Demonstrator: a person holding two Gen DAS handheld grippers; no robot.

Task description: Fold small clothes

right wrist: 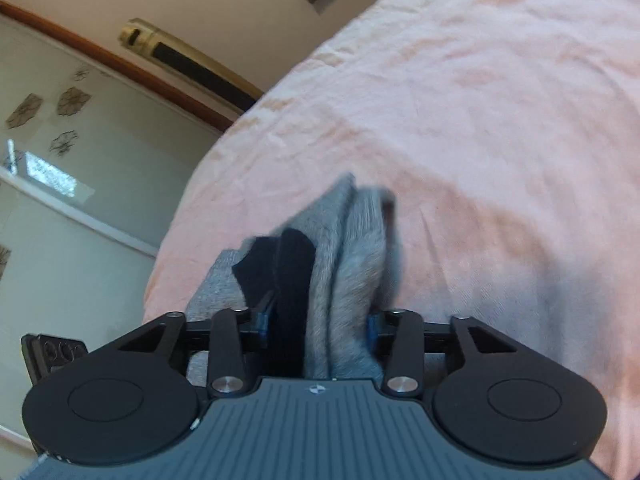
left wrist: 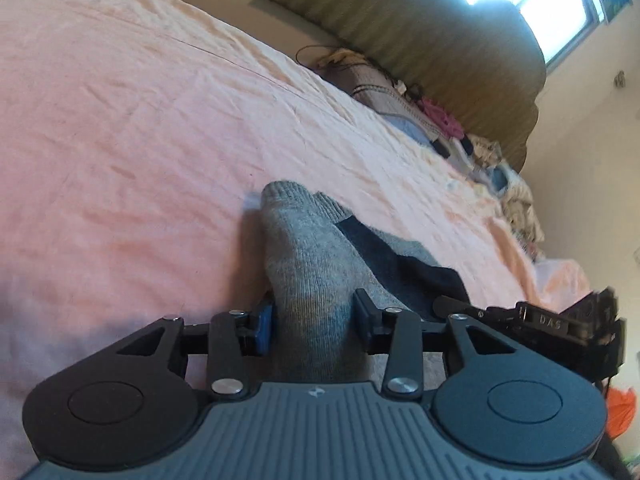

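Note:
A pair of grey socks with dark heel patches point(left wrist: 316, 264) lies stretched over the pink bedsheet point(left wrist: 140, 112). My left gripper point(left wrist: 314, 316) is shut on one end of the socks, cuffs pointing away from it. My right gripper point(right wrist: 318, 322) is shut on the other end of the socks point(right wrist: 344, 256), where grey and black layers bunch between its blue pads. The right gripper point(left wrist: 560, 324) also shows at the right edge of the left wrist view.
A green padded headboard point(left wrist: 440, 40) and a heap of clothes and cables point(left wrist: 420, 112) line the far side of the bed. The right wrist view has the bed's edge point(right wrist: 192, 200), a wall and a door point(right wrist: 60, 200) at left.

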